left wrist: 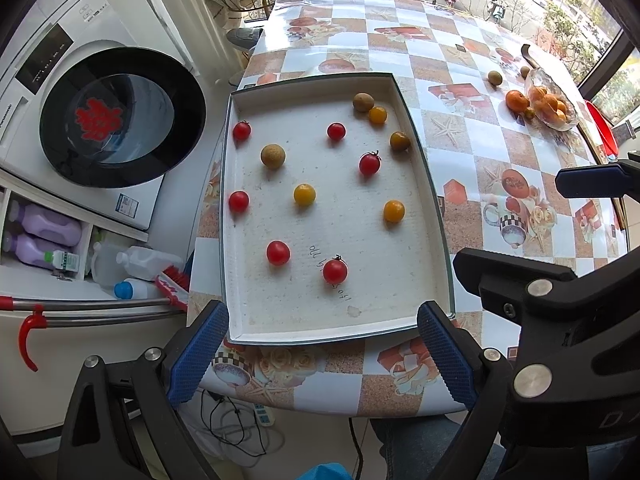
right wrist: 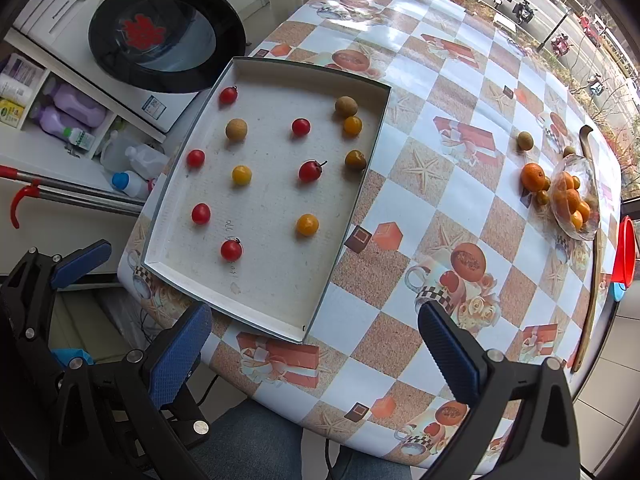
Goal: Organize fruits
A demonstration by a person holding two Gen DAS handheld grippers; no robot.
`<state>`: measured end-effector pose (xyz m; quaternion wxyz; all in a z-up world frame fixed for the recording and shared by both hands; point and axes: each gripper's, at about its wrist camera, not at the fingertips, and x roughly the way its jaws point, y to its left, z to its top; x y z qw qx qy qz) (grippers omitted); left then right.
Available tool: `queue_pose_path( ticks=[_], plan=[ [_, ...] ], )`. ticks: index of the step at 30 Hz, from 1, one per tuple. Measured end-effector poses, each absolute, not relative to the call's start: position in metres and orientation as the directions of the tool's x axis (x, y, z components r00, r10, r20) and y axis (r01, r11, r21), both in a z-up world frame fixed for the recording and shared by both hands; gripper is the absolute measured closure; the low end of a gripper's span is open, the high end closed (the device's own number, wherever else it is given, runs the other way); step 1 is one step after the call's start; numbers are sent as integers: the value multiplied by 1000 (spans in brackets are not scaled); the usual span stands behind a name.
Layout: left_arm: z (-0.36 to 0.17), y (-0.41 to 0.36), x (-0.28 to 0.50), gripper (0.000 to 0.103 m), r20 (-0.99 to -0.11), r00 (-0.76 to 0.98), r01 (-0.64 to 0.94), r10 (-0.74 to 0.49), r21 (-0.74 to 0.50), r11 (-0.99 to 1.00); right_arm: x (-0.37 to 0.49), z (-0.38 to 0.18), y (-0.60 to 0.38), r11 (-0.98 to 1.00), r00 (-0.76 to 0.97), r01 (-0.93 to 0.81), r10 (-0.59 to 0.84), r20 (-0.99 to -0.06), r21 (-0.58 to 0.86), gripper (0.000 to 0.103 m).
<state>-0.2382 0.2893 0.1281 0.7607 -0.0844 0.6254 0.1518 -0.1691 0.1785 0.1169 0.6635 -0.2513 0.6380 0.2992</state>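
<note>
A shallow white tray (left wrist: 248, 332) (right wrist: 256, 320) lies on the table's near left part. Scattered in it are several red cherry tomatoes (left wrist: 335, 271) (right wrist: 231, 249), several yellow-orange tomatoes (left wrist: 394, 211) (right wrist: 307, 225) and brown longans (left wrist: 273, 156) (right wrist: 236, 129). A glass bowl (left wrist: 554, 100) (right wrist: 576, 196) of small oranges stands at the far right, with an orange (left wrist: 517, 101) (right wrist: 533, 177) and a longan (left wrist: 495, 77) (right wrist: 525, 140) beside it. My left gripper (left wrist: 324, 356) hovers open at the tray's near edge, holding nothing. My right gripper (right wrist: 316, 352) is open over the table's near edge, right of the tray's corner.
A washing machine (left wrist: 100, 112) (right wrist: 160, 28) with a black round door stands left of the table, with bottles (left wrist: 48, 236) and a mop handle (left wrist: 92, 304) below it. A red container (right wrist: 626, 250) sits at the table's far right edge. A window shows the street behind.
</note>
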Motion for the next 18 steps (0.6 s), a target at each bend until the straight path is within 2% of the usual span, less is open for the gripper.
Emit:
queue_pose_path(
  ticks=[18],
  plan=[
    [130,292,-239,7,-970,195,-340,147,74,938,-168,116,178,693,8,-719,77,-997,48,0]
  ],
)
